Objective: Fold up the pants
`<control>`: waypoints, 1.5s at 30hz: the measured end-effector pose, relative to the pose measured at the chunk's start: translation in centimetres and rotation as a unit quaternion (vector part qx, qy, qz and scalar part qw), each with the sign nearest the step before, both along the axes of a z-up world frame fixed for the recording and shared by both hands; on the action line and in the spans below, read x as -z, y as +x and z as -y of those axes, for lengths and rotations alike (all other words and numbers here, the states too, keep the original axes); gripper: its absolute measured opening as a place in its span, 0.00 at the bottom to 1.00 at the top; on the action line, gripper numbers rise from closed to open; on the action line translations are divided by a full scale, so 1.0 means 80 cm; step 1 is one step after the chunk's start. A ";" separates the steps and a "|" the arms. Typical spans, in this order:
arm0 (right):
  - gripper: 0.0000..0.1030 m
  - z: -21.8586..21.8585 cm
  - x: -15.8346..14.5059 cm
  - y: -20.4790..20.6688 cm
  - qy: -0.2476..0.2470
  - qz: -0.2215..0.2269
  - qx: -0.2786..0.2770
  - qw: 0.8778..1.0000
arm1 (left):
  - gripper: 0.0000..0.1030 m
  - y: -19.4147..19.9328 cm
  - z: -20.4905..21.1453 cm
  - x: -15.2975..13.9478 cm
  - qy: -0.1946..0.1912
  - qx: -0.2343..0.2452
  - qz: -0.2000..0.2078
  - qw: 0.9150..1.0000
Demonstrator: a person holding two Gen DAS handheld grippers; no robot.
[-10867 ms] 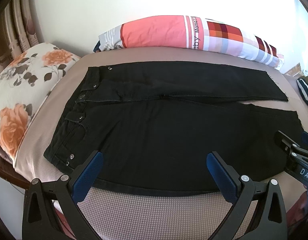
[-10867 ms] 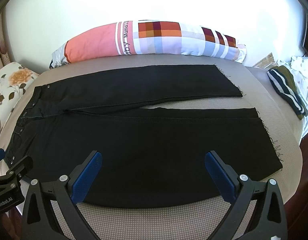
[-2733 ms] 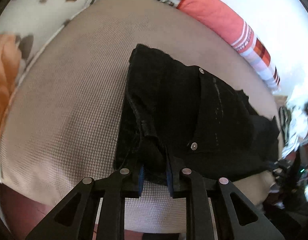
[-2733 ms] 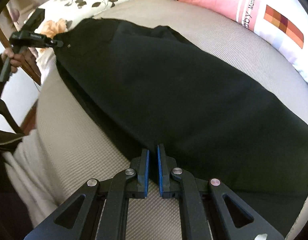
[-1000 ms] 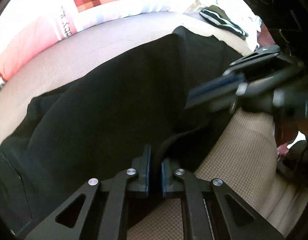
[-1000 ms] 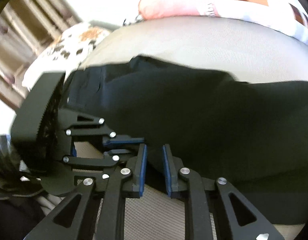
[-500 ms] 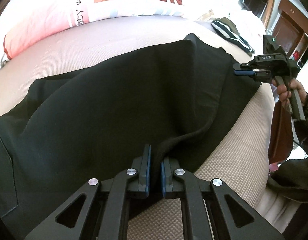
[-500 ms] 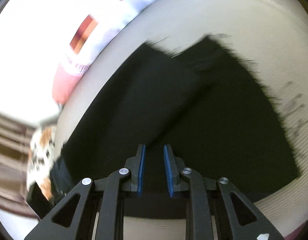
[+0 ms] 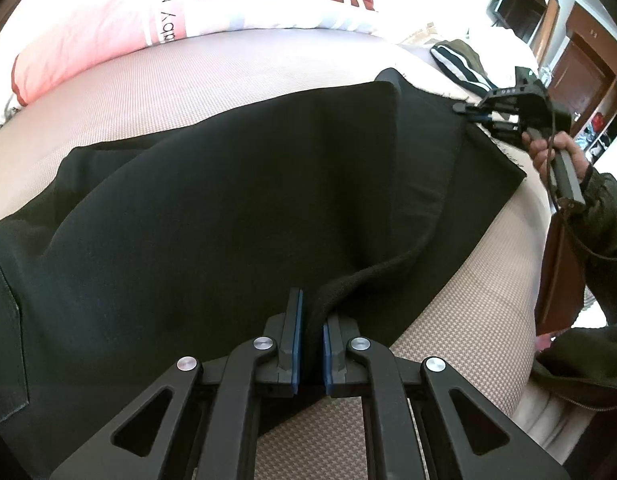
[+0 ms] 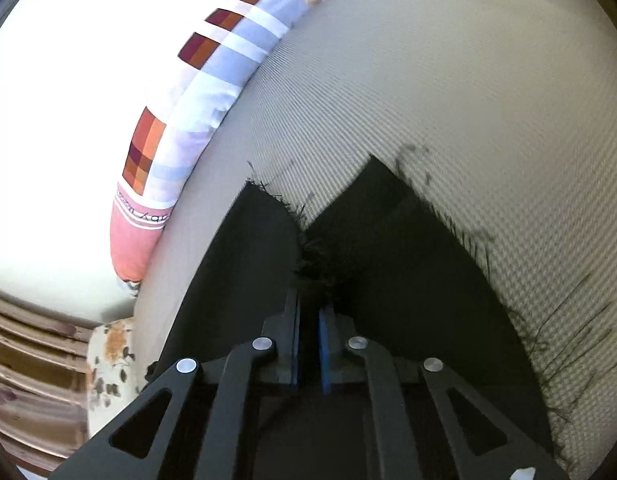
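Note:
The black pants (image 9: 212, 200) lie on the beige bed, one leg folded over the other. My left gripper (image 9: 310, 312) is shut on the thick folded near edge of the pants, mid-length. My right gripper (image 10: 308, 312) is shut on the frayed hem (image 10: 320, 264) of the pant legs, which spread in a V ahead of it. In the left wrist view my right gripper (image 9: 468, 111) shows at the far right, pinching the hem corner, held by a hand.
A long pink, white and checked pillow (image 9: 188, 12) lies along the bed's far side (image 10: 196, 92). A floral pillow (image 10: 108, 360) sits at the head end. A striped garment (image 9: 460, 64) lies at the foot end. Wooden furniture (image 9: 564, 80) stands beyond the bed's edge.
My right gripper has swung from the middle of the pants out to the hem end and now pinches the frayed hem. My left gripper stays shut on the folded edge.

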State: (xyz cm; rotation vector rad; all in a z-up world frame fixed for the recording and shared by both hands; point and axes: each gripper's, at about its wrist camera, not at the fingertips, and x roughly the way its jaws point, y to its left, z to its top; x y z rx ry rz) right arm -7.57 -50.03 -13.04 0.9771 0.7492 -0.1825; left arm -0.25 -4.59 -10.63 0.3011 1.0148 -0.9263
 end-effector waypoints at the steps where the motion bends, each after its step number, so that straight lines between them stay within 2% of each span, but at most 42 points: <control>1: 0.04 -0.001 -0.013 -0.004 -0.018 0.005 0.001 1.000 | 0.08 0.000 0.001 -0.001 0.001 0.001 0.002 1.000; 5: 0.03 -0.015 -0.083 -0.050 -0.108 0.036 0.012 0.993 | 0.08 -0.006 0.004 -0.007 -0.001 0.011 0.019 1.000; 8: 0.03 -0.021 -0.098 -0.089 -0.135 0.015 0.038 0.990 | 0.08 -0.008 0.010 -0.012 -0.010 0.024 0.025 0.999; 11: 0.03 -0.030 -0.073 -0.122 -0.159 -0.039 0.056 0.985 | 0.08 -0.012 0.019 -0.009 0.003 0.047 0.037 0.998; 15: 0.03 -0.026 -0.010 -0.143 -0.128 -0.101 0.071 0.984 | 0.09 -0.017 0.022 0.001 0.018 0.074 0.050 0.996; 17: 0.02 -0.027 -0.002 -0.151 -0.122 -0.094 0.082 0.985 | 0.09 -0.016 0.022 0.001 0.019 0.081 0.049 0.995; 22: 0.02 -0.030 -0.022 -0.151 -0.142 -0.084 0.083 0.983 | 0.09 -0.015 0.018 -0.008 0.005 0.089 0.041 0.995; 28: 0.01 -0.031 -0.003 -0.148 -0.142 -0.108 0.083 0.980 | 0.09 -0.019 0.019 0.005 0.011 0.095 0.042 0.995; 31: 0.07 -0.029 -0.004 -0.148 -0.130 -0.112 0.082 0.982 | 0.14 -0.017 0.019 0.002 0.013 0.090 0.032 0.995; 34: 0.25 -0.030 -0.013 -0.148 -0.137 -0.128 0.069 0.980 | 0.35 -0.016 0.015 -0.005 -0.002 0.091 -0.007 0.996; 35: 0.26 -0.028 -0.020 -0.150 -0.143 -0.130 0.071 0.979 | 0.47 -0.017 0.011 -0.009 -0.013 0.090 -0.022 0.996; 36: 0.26 -0.027 -0.025 -0.151 -0.147 -0.130 0.075 0.978 | 0.51 -0.017 0.007 -0.014 -0.023 0.087 -0.030 0.995; 40: 0.26 -0.008 -0.055 -0.142 -0.164 -0.107 0.061 0.979 | 0.54 -0.010 -0.011 -0.039 -0.069 0.073 -0.036 0.994; 42: 0.26 0.002 -0.067 -0.123 -0.162 -0.088 0.038 0.982 | 0.58 0.004 -0.021 -0.047 -0.077 0.034 -0.019 0.996; 45: 0.26 0.014 -0.076 -0.084 -0.148 -0.061 0.003 0.987 | 0.58 0.036 -0.036 -0.048 -0.075 -0.050 -0.006 0.996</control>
